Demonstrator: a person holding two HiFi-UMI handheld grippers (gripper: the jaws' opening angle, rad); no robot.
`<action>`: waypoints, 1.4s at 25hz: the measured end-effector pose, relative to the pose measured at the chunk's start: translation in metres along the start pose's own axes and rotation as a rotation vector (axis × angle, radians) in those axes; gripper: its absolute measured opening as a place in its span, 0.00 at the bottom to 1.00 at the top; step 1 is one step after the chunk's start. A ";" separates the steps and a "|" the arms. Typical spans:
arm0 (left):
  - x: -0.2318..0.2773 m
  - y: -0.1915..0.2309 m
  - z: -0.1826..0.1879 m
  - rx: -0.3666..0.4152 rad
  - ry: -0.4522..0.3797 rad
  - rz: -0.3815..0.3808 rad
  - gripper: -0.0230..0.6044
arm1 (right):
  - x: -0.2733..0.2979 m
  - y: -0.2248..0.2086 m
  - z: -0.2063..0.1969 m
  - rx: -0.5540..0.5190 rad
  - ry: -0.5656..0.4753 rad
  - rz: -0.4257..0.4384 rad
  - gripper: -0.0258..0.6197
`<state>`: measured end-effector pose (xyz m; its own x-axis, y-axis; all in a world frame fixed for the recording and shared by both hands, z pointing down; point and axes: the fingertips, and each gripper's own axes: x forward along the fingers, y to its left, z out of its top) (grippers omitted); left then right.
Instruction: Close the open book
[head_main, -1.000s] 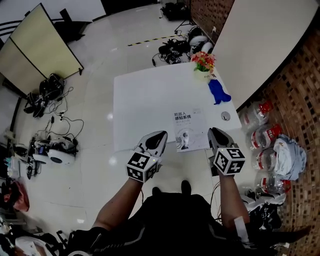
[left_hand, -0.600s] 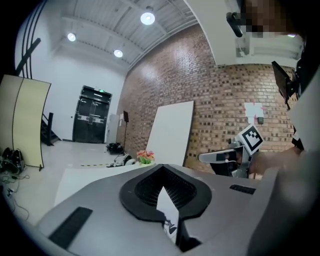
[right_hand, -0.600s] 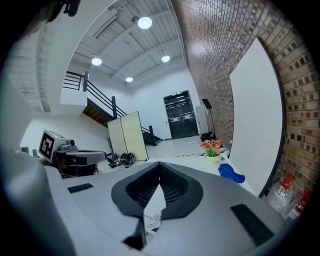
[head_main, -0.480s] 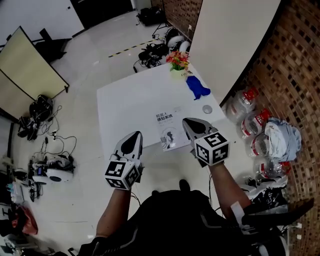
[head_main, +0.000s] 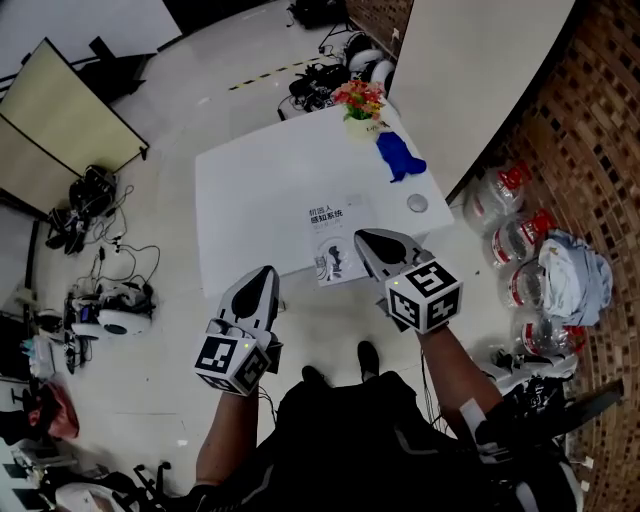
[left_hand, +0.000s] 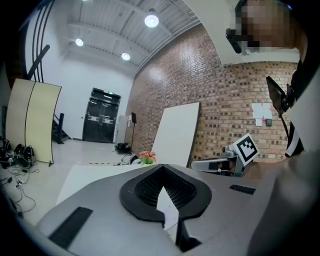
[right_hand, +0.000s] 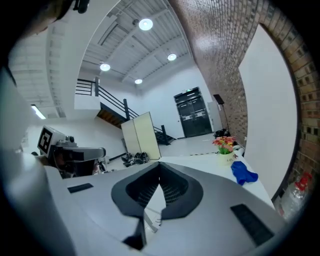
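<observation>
You held the left gripper (head_main: 264, 274) and right gripper (head_main: 366, 238) at the near edge of the white table (head_main: 250, 190), each with jaws pressed together on nothing. The book (head_main: 334, 243) lay flat between them, cover up, apparently already closed. It looked thin, light and bendy, best nudged at its free edge.

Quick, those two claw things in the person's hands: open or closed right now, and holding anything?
Left gripper: closed, jaws together, nothing between them.
Right gripper: closed, jaws together, nothing between them.
</observation>
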<state>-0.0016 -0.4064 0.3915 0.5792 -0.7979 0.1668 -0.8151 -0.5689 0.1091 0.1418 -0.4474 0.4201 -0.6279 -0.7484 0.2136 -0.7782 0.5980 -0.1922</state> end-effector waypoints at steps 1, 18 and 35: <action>-0.006 -0.002 0.000 0.004 0.001 0.009 0.03 | -0.001 0.007 -0.001 -0.010 0.005 0.027 0.04; -0.226 -0.041 -0.042 0.011 -0.052 -0.016 0.03 | -0.101 0.202 -0.011 -0.074 -0.077 -0.004 0.04; -0.339 -0.162 -0.059 -0.030 -0.089 -0.030 0.03 | -0.264 0.286 -0.052 -0.115 -0.058 0.003 0.04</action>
<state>-0.0669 -0.0321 0.3751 0.6006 -0.7960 0.0753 -0.7966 -0.5875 0.1424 0.0843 -0.0637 0.3584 -0.6305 -0.7601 0.1573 -0.7753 0.6265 -0.0806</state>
